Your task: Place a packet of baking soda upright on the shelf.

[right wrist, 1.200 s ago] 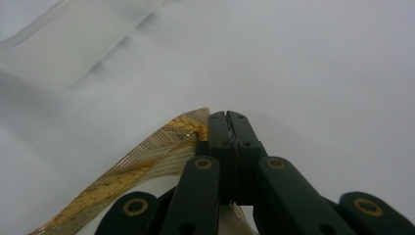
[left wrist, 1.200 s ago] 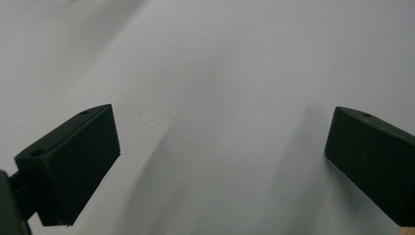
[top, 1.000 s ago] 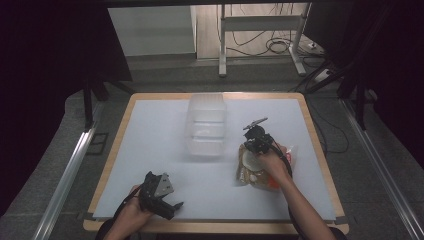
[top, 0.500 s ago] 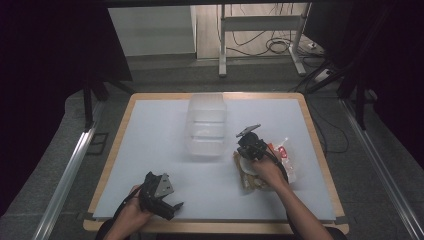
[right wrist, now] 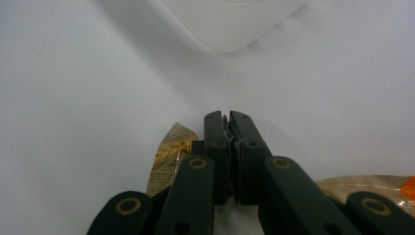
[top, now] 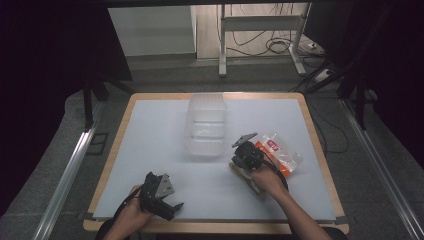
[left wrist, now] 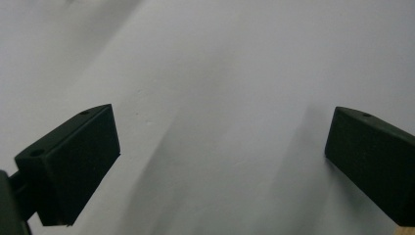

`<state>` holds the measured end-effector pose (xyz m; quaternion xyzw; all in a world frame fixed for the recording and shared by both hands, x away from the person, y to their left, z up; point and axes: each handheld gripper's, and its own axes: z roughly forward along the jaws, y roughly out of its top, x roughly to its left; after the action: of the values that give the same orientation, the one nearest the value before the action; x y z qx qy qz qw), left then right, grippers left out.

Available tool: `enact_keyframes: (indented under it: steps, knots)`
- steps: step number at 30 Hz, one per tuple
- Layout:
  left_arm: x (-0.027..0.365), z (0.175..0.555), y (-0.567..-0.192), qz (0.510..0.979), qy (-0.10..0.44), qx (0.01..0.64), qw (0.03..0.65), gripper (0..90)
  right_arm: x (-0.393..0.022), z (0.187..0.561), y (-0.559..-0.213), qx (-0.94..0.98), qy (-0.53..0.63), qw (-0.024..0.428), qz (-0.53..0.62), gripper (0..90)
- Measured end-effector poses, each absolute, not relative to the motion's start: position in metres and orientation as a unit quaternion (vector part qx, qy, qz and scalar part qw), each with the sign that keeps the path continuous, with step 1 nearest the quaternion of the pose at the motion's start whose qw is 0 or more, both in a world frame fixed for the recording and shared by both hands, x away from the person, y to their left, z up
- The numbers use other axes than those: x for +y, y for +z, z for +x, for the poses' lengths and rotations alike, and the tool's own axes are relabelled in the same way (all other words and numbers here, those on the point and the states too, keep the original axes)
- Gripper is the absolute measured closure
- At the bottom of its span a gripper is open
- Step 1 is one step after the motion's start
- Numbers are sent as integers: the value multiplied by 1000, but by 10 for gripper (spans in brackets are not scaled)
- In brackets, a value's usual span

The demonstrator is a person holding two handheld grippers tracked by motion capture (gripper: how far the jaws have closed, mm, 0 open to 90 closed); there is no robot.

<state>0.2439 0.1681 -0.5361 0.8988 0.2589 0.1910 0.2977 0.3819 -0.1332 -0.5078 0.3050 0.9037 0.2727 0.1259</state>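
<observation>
My right gripper (top: 239,156) (right wrist: 226,122) is right of the table's middle, its jaws shut on a thin clear edge of a brown snack packet (top: 245,176) (right wrist: 171,152). The packet trails back under the jaws and the hand. An orange and white snack packet (top: 277,150) (right wrist: 381,188) lies flat just to the right of this gripper. A clear plastic container (top: 206,125) (right wrist: 230,24) stands a little ahead of the jaws, at the back middle. My left gripper (top: 171,210) (left wrist: 220,161) rests near the front left edge, open, with bare white table between its jaws.
The white table top has a wooden rim (top: 316,145). Beyond the far edge are metal legs of a stand (top: 222,55) and loose cables (top: 282,47) on the floor. A metal rail (top: 65,175) runs along the left side.
The right gripper has moved left and toward the front edge, and the brown packet has come along with it. The orange packet now lies uncovered. The left gripper has kept still.
</observation>
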Motion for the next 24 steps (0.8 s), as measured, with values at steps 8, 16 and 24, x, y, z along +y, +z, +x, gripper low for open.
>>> enact_keyframes:
  steps: [8,16,24]
  knots:
    - [169,244,-536,898,191,260,300,0,-141,385,-495,898,287,126,308,736]
    - [168,244,-536,898,192,259,298,0,-174,391,-477,885,299,141,328,597]
    - [168,244,-536,898,191,261,298,0,-212,394,-463,869,307,160,353,497]
